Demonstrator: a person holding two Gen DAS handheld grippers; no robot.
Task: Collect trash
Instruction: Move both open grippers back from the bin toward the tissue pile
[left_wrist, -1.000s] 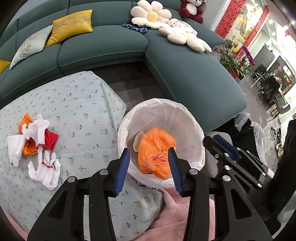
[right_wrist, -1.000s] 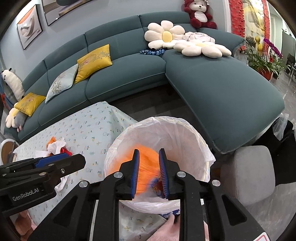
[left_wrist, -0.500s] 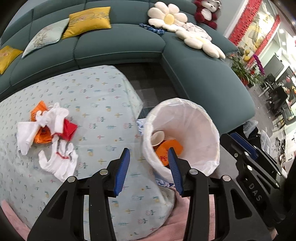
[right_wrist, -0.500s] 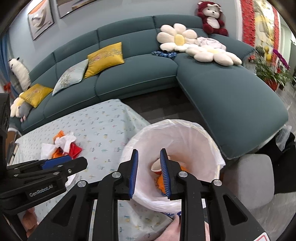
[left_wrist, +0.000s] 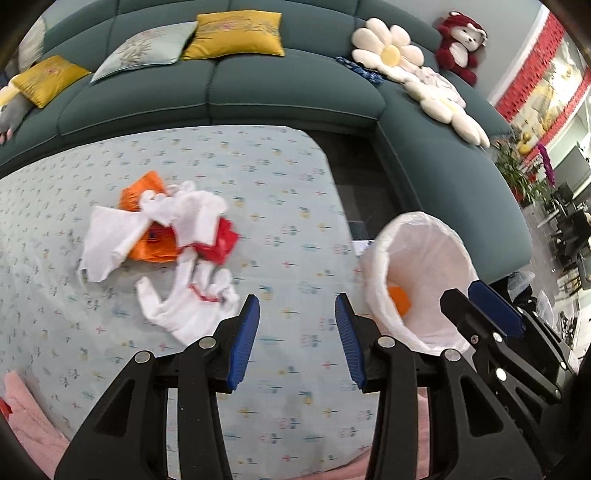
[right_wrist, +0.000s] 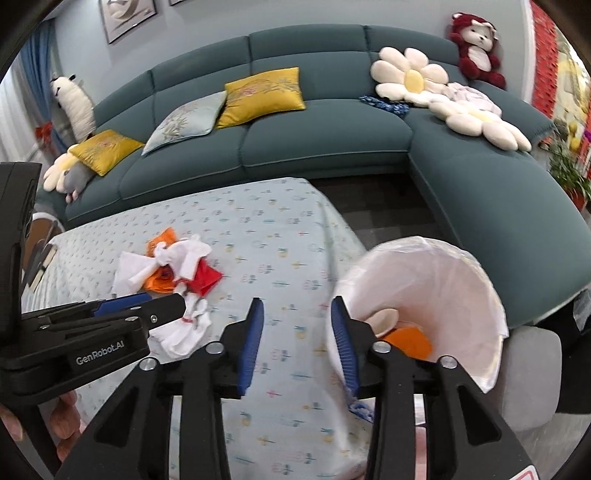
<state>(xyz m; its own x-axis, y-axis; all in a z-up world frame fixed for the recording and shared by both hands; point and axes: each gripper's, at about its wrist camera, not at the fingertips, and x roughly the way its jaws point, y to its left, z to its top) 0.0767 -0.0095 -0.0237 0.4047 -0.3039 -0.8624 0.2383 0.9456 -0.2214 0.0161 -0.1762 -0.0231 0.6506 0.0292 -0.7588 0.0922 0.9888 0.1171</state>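
A heap of trash (left_wrist: 162, 236) (right_wrist: 173, 266), white crumpled tissues with orange and red wrappers, lies on the patterned tablecloth (left_wrist: 288, 206). A bin lined with a white bag (left_wrist: 421, 280) (right_wrist: 436, 291) stands at the table's right edge, with an orange wrapper (right_wrist: 410, 341) and a paper cup (right_wrist: 386, 319) inside. My left gripper (left_wrist: 297, 317) hovers open over bare cloth, right of the heap, nothing between its fingers. My right gripper (right_wrist: 295, 321) is empty, jaws opening, at the bin's left rim. The left gripper's fingers (right_wrist: 140, 306) reach over the white tissue.
A teal corner sofa (right_wrist: 332, 147) with yellow cushions (right_wrist: 262, 92), flower pillows (right_wrist: 410, 79) and a red plush bear (right_wrist: 476, 40) runs behind and to the right. A grey stool (right_wrist: 532, 373) stands behind the bin. Pink fabric (left_wrist: 33, 424) lies at the near table edge.
The orange wrapper left the right gripper and dropped into the bin. Both grippers swung left from over the bin to above the tablecloth; the right gripper's jaws widened.
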